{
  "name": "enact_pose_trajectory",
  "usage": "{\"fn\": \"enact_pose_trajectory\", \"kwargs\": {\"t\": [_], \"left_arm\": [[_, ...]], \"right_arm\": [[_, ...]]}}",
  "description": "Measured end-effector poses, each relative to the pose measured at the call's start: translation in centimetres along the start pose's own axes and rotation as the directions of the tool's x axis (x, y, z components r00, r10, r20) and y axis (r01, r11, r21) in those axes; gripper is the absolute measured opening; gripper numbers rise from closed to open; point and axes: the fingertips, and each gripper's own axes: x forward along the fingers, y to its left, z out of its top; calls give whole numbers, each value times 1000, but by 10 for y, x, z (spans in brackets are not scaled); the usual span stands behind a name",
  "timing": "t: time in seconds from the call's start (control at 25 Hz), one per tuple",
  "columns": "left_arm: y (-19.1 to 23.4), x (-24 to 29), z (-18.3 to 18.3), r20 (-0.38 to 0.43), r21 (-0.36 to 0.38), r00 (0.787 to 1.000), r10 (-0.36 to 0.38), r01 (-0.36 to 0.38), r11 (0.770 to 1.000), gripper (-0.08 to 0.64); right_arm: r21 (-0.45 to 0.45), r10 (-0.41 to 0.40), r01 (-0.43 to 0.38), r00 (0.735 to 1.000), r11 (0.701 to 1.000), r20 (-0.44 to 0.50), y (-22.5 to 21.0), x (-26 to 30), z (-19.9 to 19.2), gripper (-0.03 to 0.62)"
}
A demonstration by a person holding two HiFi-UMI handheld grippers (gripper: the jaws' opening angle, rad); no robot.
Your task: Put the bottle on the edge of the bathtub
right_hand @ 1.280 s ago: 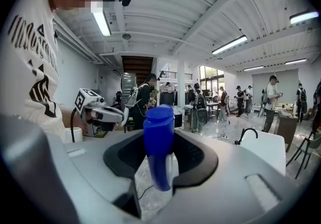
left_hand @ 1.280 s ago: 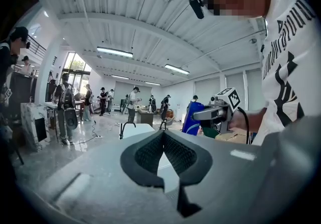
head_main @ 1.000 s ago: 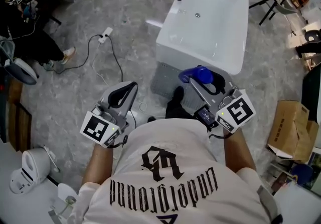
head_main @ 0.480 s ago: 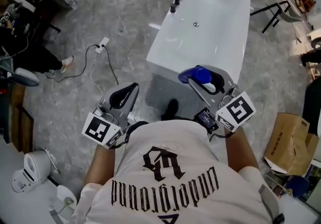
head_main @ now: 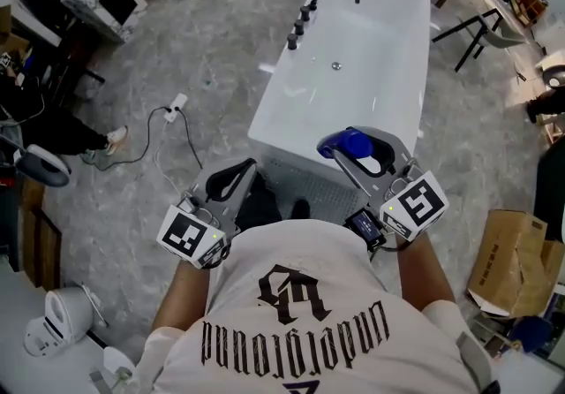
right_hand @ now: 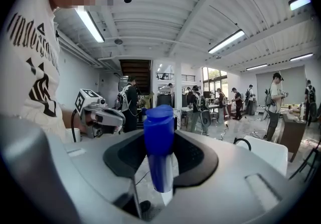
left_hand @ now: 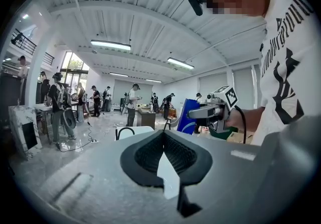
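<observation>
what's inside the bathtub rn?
Only a drain shows in the white basin of the bathtub. Its near end is partly covered by the right gripper and the blue bottle in its jaws.

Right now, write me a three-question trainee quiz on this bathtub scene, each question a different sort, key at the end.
1. True or false: the blue plastic bottle already stands on the rim of the white bathtub.
2. The left gripper holds: A the bottle; B a cable; C nothing.
3. Fill in: the bottle is clamped in the ___ gripper.
Key: 1 false; 2 C; 3 right gripper.
</observation>
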Motion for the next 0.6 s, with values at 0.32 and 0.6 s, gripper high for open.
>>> {"fn": "enact_pose_trajectory", "kwargs": {"t": [0.32,0.6], "left_arm": [[26,38,-1,0,-21,999,-52,52,998,8],[78,67,-4,-19,-48,998,-65,65,997,8]], "right_arm": [[25,-66,66,998,997,-23,-38,8,-6,155],[52,-88,91,995,994,-55,-72,50,-17,155]]}}
